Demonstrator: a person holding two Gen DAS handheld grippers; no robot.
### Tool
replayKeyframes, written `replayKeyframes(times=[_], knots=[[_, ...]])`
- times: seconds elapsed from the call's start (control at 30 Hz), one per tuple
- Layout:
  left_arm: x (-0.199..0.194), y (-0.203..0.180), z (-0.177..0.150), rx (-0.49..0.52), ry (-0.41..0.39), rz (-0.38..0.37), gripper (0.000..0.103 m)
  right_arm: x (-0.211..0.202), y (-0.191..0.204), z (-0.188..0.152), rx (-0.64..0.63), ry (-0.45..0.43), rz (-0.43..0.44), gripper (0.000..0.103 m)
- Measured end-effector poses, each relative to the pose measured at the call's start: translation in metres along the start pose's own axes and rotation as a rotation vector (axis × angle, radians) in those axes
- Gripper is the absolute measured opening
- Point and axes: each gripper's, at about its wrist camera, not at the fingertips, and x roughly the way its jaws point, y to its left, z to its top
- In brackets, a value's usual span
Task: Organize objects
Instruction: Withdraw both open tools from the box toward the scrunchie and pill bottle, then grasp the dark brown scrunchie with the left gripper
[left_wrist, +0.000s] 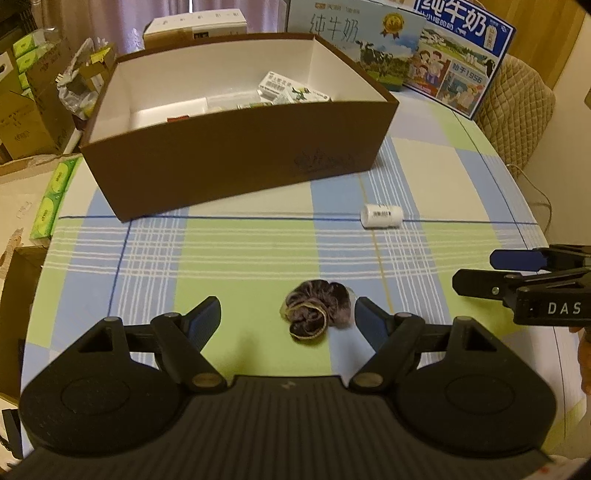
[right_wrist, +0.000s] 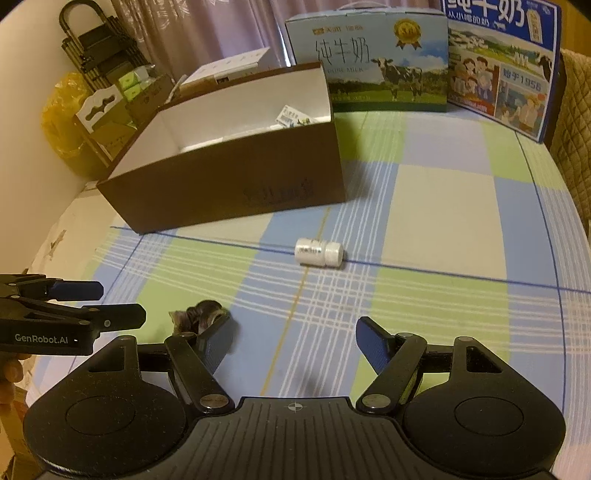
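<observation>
Trouble is most likely coming from the hair tie (left_wrist: 316, 311), a soft dark bundle lying on the tabletop (left_wrist: 251, 254) just ahead of the left gripper (left_wrist: 288, 317). That gripper's fingers (left_wrist: 207, 314) are standing wide apart with nothing between them, and the hair tie is sitting off-centre, close to the right-hand finger. If they are closing from here, one finger may be pushing the bundle sideways or catching only a loose loop, which could be slipping out on the way to the brown box (left_wrist: 236, 162).

The right gripper (right_wrist: 293, 339) is hovering beside it, fingers (right_wrist: 373, 343) also spread and empty, and the two tools are near enough to be bumping each other. The white pill bottle (right_wrist: 319, 252) is lying on its side between the grippers and the box; being round, it may be rolling away if nudged.

A checked cloth in green, blue and cream is covering the tabletop and may be bunching under a dragging finger. The box, already holding a few small packets (left_wrist: 291, 92), is sitting at the far left. Behind it, milk cartons (right_wrist: 369, 59) are standing before a curtain, with cardboard clutter crowding the left edge.
</observation>
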Motion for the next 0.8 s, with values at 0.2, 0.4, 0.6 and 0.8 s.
replayKeyframes(times=[0.2,0.4,0.6,0.8], knots=[[0.01,-0.004,-0.005,0.009,0.025,-0.013,0.077,0.005,-0.003,-0.006,0.016,0.03,-0.003,0.071],[0.021,-0.008,-0.007,0.012,0.053,-0.021,0.077,0.011,-0.005,-0.011,0.018,0.052,-0.024,0.071],[0.031,-0.011,-0.009,0.018,0.07,-0.033,0.077,0.016,-0.01,-0.014,0.028,0.068,-0.034,0.071],[0.043,-0.014,-0.009,0.01,0.08,-0.051,0.077,0.02,-0.017,-0.015,0.04,0.077,-0.051,0.071]])
